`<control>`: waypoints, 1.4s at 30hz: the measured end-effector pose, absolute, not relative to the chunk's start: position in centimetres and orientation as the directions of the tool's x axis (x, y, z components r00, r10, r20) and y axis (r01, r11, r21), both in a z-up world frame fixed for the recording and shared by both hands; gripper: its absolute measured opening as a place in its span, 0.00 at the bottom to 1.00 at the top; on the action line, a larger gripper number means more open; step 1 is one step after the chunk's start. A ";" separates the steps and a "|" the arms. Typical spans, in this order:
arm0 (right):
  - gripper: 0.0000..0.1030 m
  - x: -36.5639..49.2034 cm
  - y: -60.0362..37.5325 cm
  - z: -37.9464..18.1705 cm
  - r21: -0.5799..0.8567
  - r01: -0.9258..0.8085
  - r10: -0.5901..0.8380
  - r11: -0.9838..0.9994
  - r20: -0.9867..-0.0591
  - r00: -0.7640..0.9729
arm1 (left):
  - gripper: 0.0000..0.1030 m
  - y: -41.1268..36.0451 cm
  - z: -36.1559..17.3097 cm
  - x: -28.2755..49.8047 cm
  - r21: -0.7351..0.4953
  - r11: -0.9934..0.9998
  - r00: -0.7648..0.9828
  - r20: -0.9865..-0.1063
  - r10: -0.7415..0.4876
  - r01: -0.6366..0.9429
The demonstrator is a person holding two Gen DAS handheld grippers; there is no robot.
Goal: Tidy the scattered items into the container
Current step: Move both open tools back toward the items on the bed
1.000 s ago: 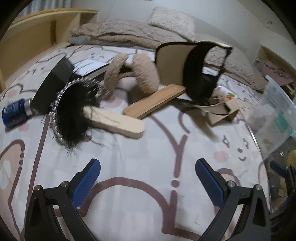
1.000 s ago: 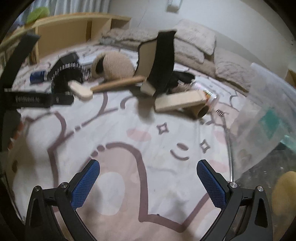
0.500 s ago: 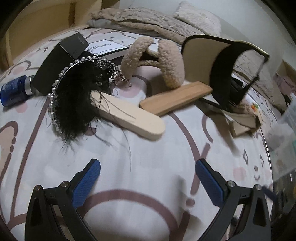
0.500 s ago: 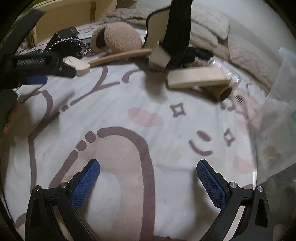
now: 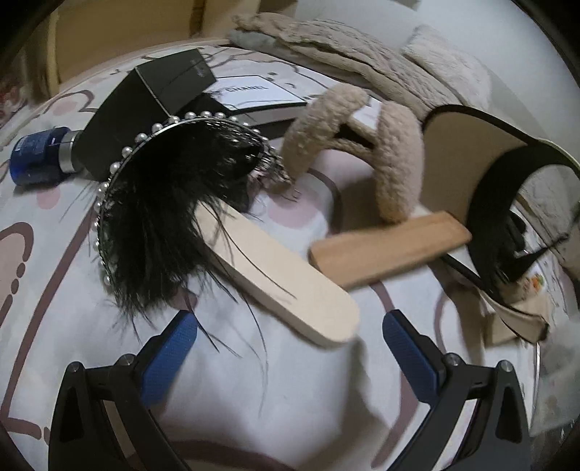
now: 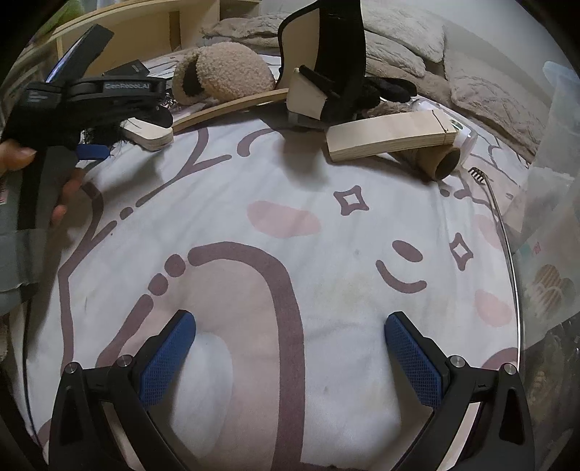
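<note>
I am working over a bed with a white sheet (image 6: pixel 290 174) that has brown and pink drawings on it. Pillows (image 6: pixel 398 32) and a fuzzy blanket (image 5: pixel 344 47) lie at the far end.

My left gripper (image 5: pixel 290 347) has come much closer to the pile than it was a second ago. Its two blue pads are wide apart and hold nothing. The pale wooden paddle (image 5: pixel 286 286) now sits just in front of them, and black feathers (image 5: pixel 163 224) with a row of pearls lie over its far end. A darker wooden stick (image 5: pixel 391 250) lies beside it. Behind are the fuzzy tan earmuffs (image 5: pixel 362 145), a black box (image 5: pixel 145 105), a blue bottle (image 5: pixel 36 155) and a white box (image 5: pixel 253 94) that reads "CHANEL".

My right gripper (image 6: pixel 290 355) is wide open too, with only sheet between its pads. It has moved nearer to the things as well. From there I see the left tool (image 6: pixel 94 98), marked "GenRobot.AI", in a hand (image 6: pixel 61 195). The clear bin (image 6: pixel 554 181) stands at the right edge of the bed.
</note>
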State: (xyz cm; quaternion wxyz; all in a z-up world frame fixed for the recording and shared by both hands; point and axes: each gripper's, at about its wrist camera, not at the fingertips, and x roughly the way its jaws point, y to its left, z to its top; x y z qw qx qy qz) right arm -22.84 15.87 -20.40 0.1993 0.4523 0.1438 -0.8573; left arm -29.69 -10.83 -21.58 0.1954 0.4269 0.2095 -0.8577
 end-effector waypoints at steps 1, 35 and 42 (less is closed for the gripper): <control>1.00 -22.8 15.9 -20.4 -0.068 0.466 -0.207 -0.882 -0.832 -0.515 | 1.00 -10.9 -21.7 -29.9 -0.171 -0.836 -0.551 -0.815 -0.176 0.521; 1.00 -22.9 16.5 -20.9 -0.022 0.458 -0.251 -0.889 -0.812 -0.526 | 1.00 -12.5 -21.3 -26.7 -0.065 -0.877 -0.495 -0.844 -0.206 0.475; 1.00 -22.9 16.5 -20.9 -0.021 0.459 -0.252 -0.888 -0.812 -0.526 | 1.00 -15.0 -20.4 -25.3 -0.109 -0.889 -0.476 -0.869 -0.132 0.445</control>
